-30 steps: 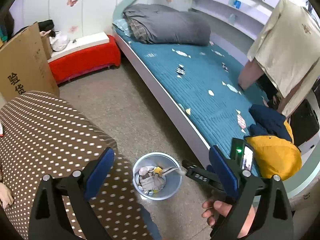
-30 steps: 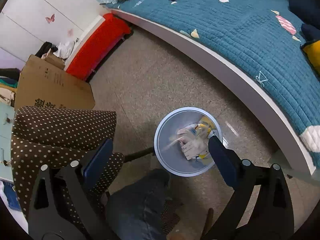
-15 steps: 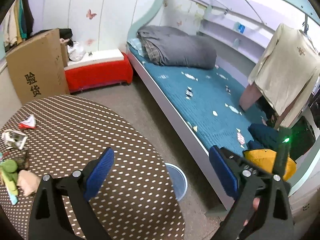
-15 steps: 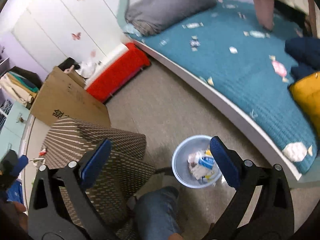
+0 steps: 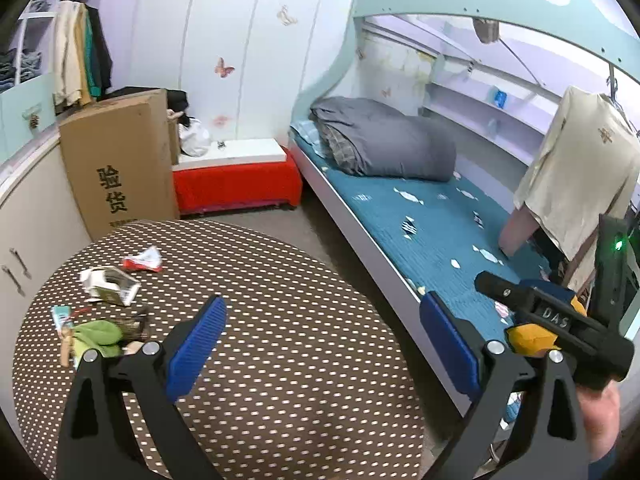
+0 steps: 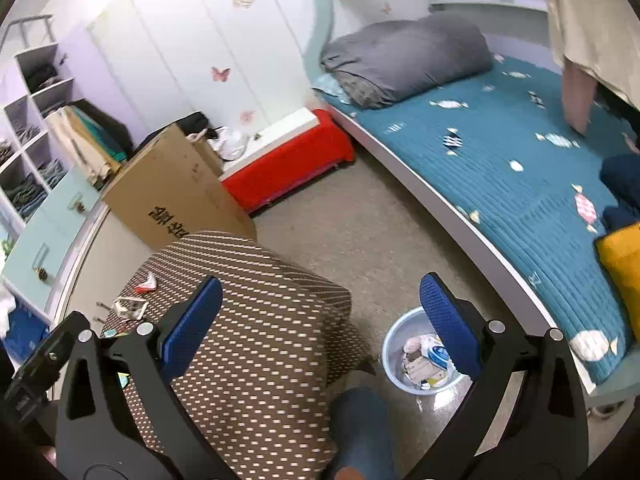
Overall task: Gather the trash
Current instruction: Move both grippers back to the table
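My left gripper is open and empty above the brown polka-dot table. Trash lies on the table's left side: a red and white wrapper, a crumpled white carton and a green item with dark scraps. My right gripper is open and empty, raised over the table edge and floor. The light-blue trash bin stands on the floor beside the table, holding paper and wrappers. The wrapper and carton also show in the right wrist view.
A bed with a teal quilt and grey duvet runs along the right. A red bench and a cardboard box stand beyond the table. The other gripper sits at right. My knee is by the bin.
Both grippers rose and tilted up from over the bin. The left view now faces the table top with its trash; the bin has slid to the lower right of the right view.
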`<state>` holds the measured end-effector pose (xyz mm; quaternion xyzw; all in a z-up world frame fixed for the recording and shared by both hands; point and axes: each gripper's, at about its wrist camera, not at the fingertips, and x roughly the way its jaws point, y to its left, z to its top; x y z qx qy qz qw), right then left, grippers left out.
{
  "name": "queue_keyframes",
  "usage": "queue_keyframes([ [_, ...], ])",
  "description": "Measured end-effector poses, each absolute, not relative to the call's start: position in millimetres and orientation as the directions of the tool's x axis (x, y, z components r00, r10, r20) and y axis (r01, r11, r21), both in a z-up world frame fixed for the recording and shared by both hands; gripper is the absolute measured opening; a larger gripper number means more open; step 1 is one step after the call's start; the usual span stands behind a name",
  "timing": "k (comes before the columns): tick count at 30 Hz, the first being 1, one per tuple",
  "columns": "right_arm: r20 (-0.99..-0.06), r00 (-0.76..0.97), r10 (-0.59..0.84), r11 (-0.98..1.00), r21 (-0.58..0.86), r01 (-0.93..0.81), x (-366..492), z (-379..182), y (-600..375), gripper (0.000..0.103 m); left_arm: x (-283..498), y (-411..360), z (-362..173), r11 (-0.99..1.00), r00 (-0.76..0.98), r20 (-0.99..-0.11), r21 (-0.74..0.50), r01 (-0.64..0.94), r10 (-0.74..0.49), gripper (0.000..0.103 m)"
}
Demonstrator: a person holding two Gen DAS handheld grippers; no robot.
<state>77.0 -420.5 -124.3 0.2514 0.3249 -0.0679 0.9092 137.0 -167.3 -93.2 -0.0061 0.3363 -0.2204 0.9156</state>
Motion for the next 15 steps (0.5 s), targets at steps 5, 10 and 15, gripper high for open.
queue_keyframes([
  [5, -0.611, 0.788, 0.077, 0.89, 0.398, 0.222, 86, -111, -389, 0.097, 134, -135, -90, 0.921, 0.706, -0.6, -0.159, 0.355, -0.376, 0.095],
  [10, -0.614, 0.779, 0.128, 0.915, 0.377, 0.147, 100, -106, -351, 0.097, 135, -101, -93, 0.939, 0.726, -0.598, -0.166, 0.301, -0.338, 0.095],
  [15, -0.626, 0.759, 0.178, 0.931, 0.357, 0.076, 115, -109, -312, 0.097, 137, -65, -100, 0.956, 0.742, -0.602, -0.174, 0.237, -0.294, 0.095],
])
